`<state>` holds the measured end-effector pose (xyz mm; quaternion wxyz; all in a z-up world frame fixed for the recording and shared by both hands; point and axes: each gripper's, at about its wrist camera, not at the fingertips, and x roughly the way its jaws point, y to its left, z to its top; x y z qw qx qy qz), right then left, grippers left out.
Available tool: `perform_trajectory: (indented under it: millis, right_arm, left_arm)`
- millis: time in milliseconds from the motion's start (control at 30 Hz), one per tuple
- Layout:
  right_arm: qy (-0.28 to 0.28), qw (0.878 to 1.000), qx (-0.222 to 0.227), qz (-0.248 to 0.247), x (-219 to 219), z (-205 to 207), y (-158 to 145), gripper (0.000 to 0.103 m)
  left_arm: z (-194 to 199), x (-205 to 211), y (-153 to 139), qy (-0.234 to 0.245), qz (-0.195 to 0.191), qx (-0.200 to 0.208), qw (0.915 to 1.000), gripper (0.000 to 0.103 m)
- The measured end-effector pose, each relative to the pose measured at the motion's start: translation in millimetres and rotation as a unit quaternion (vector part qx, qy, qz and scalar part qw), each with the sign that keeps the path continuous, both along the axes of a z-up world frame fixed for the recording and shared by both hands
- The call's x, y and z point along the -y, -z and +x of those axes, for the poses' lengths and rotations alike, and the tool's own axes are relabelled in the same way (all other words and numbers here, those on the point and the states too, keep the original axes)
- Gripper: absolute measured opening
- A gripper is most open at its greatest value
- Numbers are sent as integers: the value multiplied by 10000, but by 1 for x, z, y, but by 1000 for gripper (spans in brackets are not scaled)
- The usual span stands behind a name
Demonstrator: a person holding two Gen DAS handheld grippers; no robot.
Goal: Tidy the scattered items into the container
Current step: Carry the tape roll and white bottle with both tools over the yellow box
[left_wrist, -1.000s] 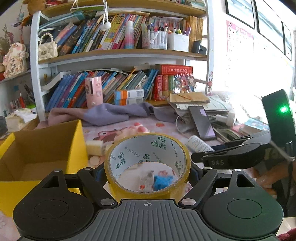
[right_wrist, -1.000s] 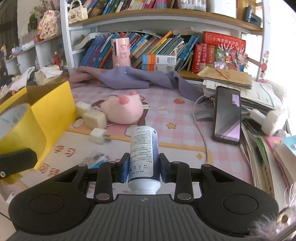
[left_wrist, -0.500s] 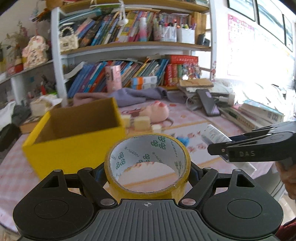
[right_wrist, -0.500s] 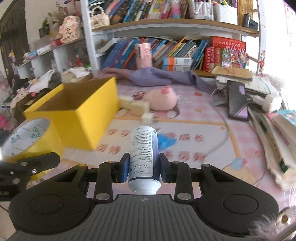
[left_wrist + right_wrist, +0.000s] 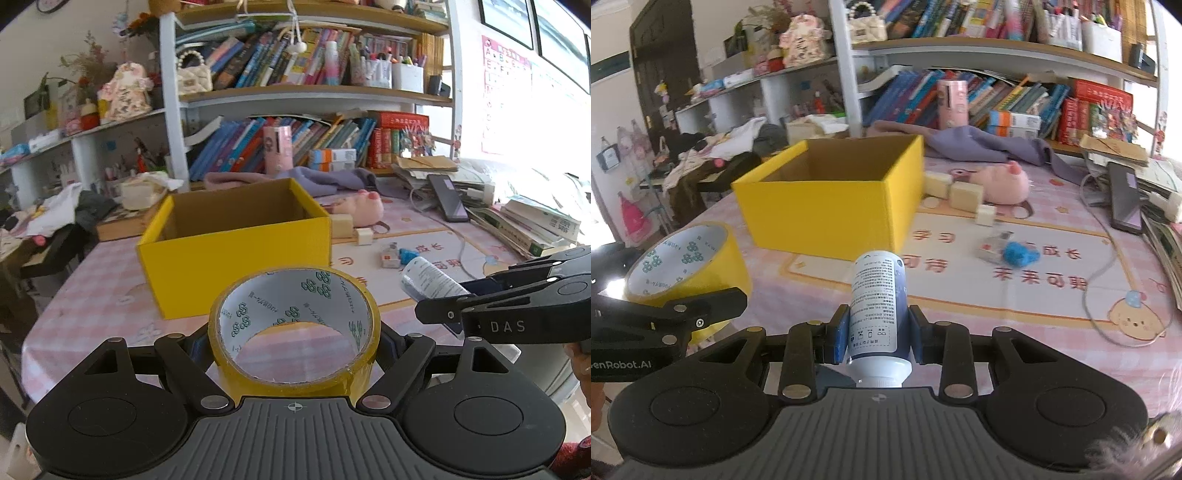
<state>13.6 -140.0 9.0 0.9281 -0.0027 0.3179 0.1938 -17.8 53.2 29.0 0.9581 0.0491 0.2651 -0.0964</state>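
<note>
Left gripper (image 5: 294, 341) is clamped on a yellow tape roll (image 5: 293, 328) with a white, green-printed core. Right gripper (image 5: 877, 334) is clamped on a white-and-blue bottle (image 5: 878, 301), printed side up. Both are held above the pink table (image 5: 1015, 295), near the open yellow box (image 5: 831, 199), which appears empty

A crammed bookshelf (image 5: 306, 92) stands behind the table (image 5: 92, 288) — bright window (image 5: 535, 122) light to its right, dark door (image 5: 665, 66) left.

yellow box (image 5: 827, 206) open-topped, bare cloth (image 5: 1034, 302) beside
</note>
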Motion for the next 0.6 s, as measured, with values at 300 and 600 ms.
perform_trajectory:
  millis: [300,600]
  right_arm:
    - [-106,9999,-24,-27,-34,-21,2,30]
    - [-188,9998,-55,-55,-52,-36,7,30]
  left_arm:
    - [-17,-30,5,-24,24,-24,10000,83]
    - [-30,-42,7,4,-14,-12,10000,83]
